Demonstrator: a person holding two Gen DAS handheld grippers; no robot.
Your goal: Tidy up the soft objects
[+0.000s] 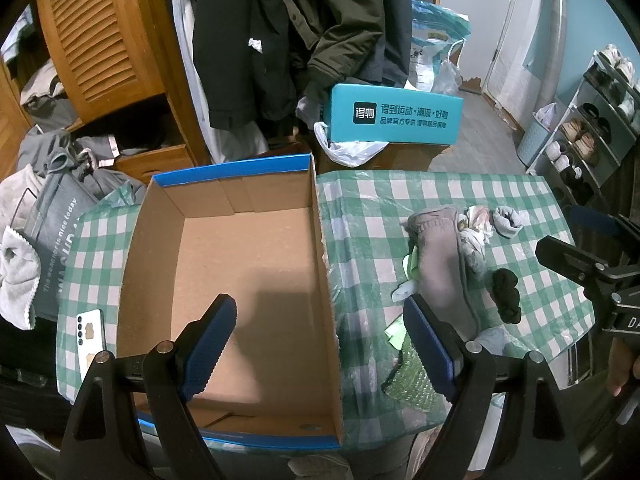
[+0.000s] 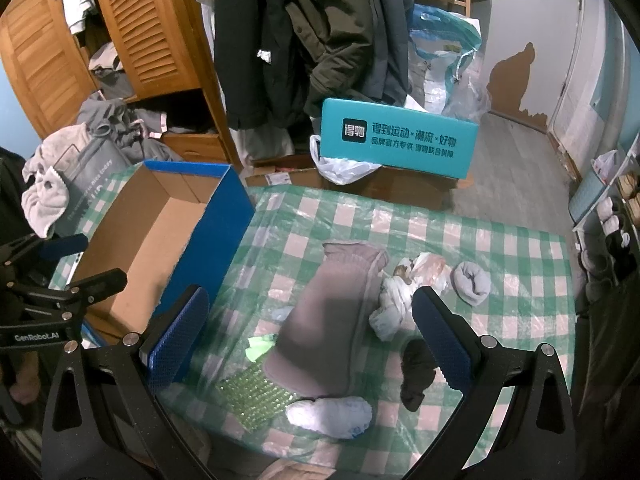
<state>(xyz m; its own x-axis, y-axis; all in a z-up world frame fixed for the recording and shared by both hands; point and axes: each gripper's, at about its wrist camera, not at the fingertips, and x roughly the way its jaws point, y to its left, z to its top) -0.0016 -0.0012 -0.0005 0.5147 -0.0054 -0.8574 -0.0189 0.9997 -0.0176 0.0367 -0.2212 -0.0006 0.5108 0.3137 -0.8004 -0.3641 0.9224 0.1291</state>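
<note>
An empty cardboard box [image 1: 240,264] with a blue rim stands on the green checked tablecloth [image 1: 440,192]; it shows at left in the right wrist view [image 2: 152,232]. Right of it lie soft things: a long grey sock [image 2: 328,320], a black sock [image 2: 416,372], a rolled grey sock [image 2: 472,282], a patterned white sock [image 2: 390,304], a white sock [image 2: 330,412] and a green sparkly piece [image 2: 256,396]. My left gripper [image 1: 320,344] is open above the box's near right wall. My right gripper [image 2: 310,328] is open above the grey sock.
A white phone [image 1: 91,336] lies on the cloth left of the box. A teal box [image 2: 400,144] stands on cartons behind the table. Coats [image 2: 304,40] hang behind, beside a wooden wardrobe [image 2: 132,32]. A shoe rack [image 1: 588,128] stands at right.
</note>
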